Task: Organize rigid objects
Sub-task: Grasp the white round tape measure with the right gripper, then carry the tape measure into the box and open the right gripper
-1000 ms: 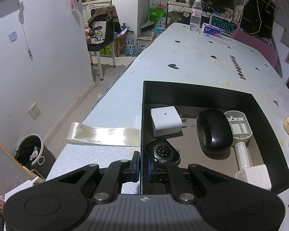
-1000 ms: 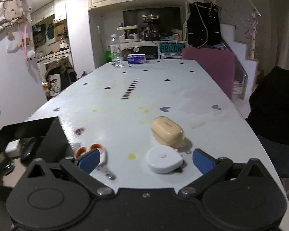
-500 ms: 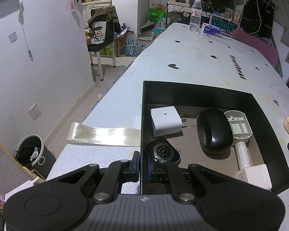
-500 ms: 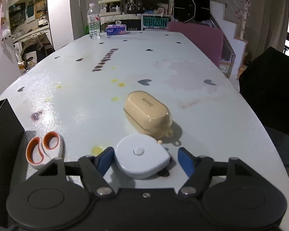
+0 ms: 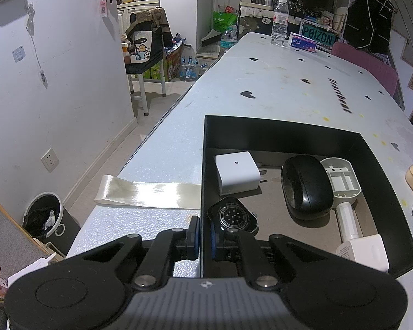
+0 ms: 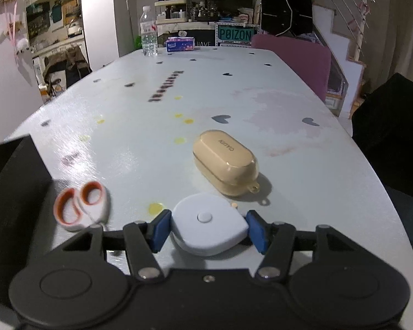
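My left gripper [image 5: 205, 236] is shut on the near left wall of a black box [image 5: 278, 132] on the white table. Inside lie a white cube adapter [image 5: 236, 172], a black mouse [image 5: 305, 185], a smartwatch body [image 5: 232, 217], a white holder [image 5: 341, 181] and a white plug [image 5: 364, 251]. My right gripper [image 6: 208, 229] has its blue pads on both sides of a white round tape measure [image 6: 209, 228], touching or nearly touching it. A beige earbud case [image 6: 225, 161] lies just beyond. Orange-handled scissors [image 6: 79, 205] lie to the left beside the box [image 6: 11, 192].
A cream ribbon [image 5: 148, 195] lies across the table left of the box. A water bottle [image 6: 148, 35] and tissue pack [image 6: 180, 44] stand at the far end. A pink chair [image 6: 297, 60] and a black chair [image 6: 391, 126] stand at the right edge.
My right gripper has come down and forward around the tape measure, and its jaws have narrowed until the pads flank it. The left gripper and the box have not moved.
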A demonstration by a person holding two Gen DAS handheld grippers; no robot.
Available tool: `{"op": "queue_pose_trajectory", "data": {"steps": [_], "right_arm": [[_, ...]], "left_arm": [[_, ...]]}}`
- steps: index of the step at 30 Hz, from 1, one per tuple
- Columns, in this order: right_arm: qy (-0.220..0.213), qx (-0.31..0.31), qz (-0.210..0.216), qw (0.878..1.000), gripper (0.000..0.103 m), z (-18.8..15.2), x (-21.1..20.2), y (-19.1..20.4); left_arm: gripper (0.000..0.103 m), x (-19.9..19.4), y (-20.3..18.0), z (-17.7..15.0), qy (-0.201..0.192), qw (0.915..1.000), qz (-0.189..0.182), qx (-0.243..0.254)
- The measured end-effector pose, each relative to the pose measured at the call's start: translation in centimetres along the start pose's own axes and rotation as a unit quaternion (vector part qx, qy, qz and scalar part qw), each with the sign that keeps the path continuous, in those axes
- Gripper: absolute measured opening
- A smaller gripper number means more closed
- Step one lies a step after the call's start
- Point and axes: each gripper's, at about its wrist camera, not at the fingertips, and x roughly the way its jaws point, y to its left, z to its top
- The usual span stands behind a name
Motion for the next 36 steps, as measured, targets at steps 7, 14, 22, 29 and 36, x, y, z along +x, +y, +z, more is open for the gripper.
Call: {"op": "queue_pose_trajectory", "data": {"steps": [7, 14, 22, 29, 36], "right_arm": [[-0.044, -0.031, 0.079, 0.995, 0.06, 1.1, -5.1, 3.8], [-0.054, -0.097, 0.178, 0.978, 0.06, 2.5, -8.3, 9.3], [0.017, -0.21, 0.239, 0.948, 0.06, 2.1, -6.1, 17.0], [0.067, -0.252, 0.294, 0.92, 0.061, 0.3, -3.6, 21.7], [0.089, -0.214, 0.329, 0.916, 0.072, 1.1, -3.4, 20.7]], "left_arm": [[0.007, 0.0, 0.0, 0.0, 0.0, 1.0, 0.0, -0.001], [0.007, 0.1, 0.2, 0.0, 0.0, 1.0, -0.001, -0.001], [0.007, 0.2, 0.4, 0.1, 0.001, 1.0, -0.003, -0.002], [0.008, 0.3, 0.7, 0.1, 0.003, 0.9999, -0.011, -0.009], [0.008, 0.3, 1.0, 0.1, 0.005, 0.9997, -0.017, -0.015]]}}
